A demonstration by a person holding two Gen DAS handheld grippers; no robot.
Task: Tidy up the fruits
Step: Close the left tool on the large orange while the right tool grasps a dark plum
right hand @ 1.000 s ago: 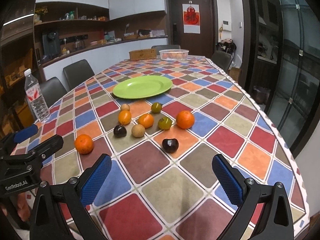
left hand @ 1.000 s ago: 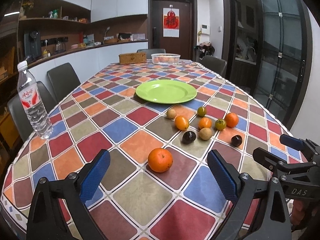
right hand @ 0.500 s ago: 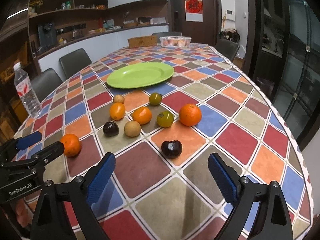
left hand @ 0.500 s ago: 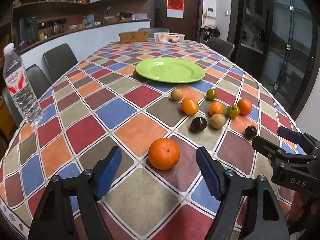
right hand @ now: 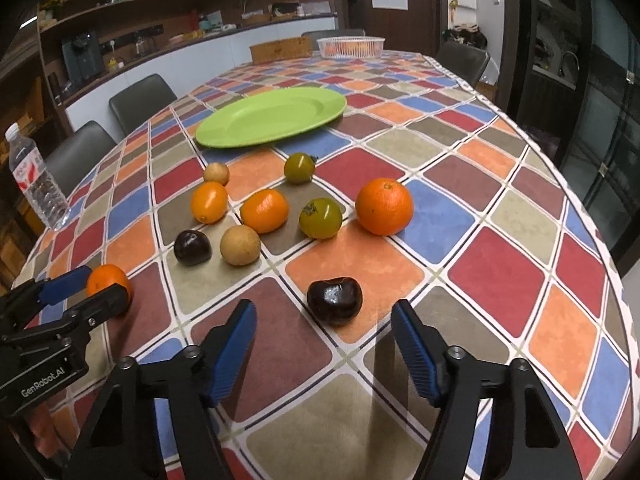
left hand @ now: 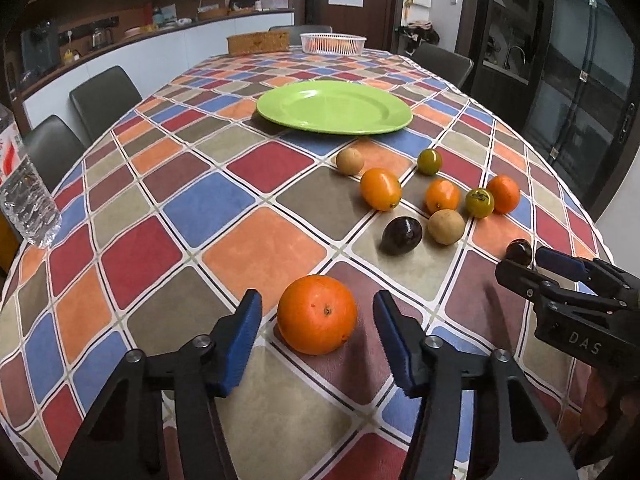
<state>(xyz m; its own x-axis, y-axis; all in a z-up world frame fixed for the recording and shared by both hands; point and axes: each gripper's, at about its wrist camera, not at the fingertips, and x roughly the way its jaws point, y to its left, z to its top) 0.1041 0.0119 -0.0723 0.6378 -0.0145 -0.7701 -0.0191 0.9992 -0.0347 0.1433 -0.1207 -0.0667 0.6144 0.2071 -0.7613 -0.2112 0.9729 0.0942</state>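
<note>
A large orange [left hand: 317,314] lies on the checkered tablecloth between the open fingers of my left gripper [left hand: 318,320], with gaps on both sides. A dark plum [right hand: 334,295] lies just ahead of my open right gripper [right hand: 324,328]. Beyond them sits a cluster of fruit: an orange [right hand: 384,206], two small oranges [right hand: 265,211], two green tomatoes [right hand: 321,218], two tan round fruits [right hand: 240,245] and another dark plum [right hand: 192,247]. An empty green plate [left hand: 334,107] stands farther back.
A water bottle [right hand: 38,182] stands at the table's left edge. A white basket [left hand: 333,43] and a brown box [left hand: 258,42] sit at the far end. Dark chairs [left hand: 105,98] line the left side. The table edge curves close on the right.
Both grippers have moved forward and down toward the table. The left one has narrowed around the large orange; the right one has come closer to the dark plum.
</note>
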